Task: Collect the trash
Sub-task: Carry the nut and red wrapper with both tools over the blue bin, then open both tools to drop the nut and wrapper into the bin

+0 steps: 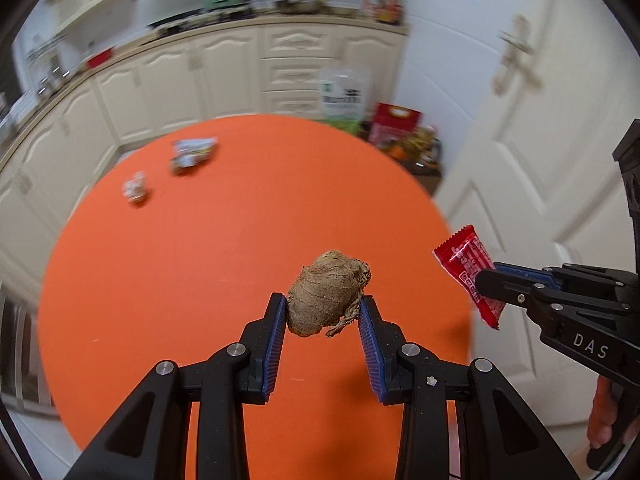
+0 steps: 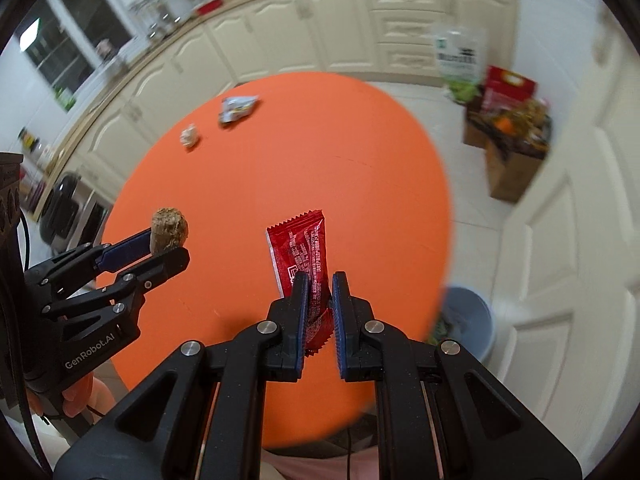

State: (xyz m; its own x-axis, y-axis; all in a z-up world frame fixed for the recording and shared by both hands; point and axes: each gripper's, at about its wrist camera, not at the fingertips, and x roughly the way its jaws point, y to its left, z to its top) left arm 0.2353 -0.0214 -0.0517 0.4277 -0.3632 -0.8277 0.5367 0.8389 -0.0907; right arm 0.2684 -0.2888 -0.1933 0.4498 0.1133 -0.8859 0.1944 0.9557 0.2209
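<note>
Left gripper [image 1: 323,309] clamped on a brown wad [image 1: 328,293], held above the orange table [image 1: 224,248]; right gripper [image 2: 320,285] clamped on a red wrapper [image 2: 303,252], also lifted over the table's near right side. Two more bits of trash on the far left of the table: a silver packet [image 2: 237,108] and, near it, a small crumpled scrap [image 2: 189,135]. Blue bin [image 2: 476,320] on the floor, right of the table.
</note>
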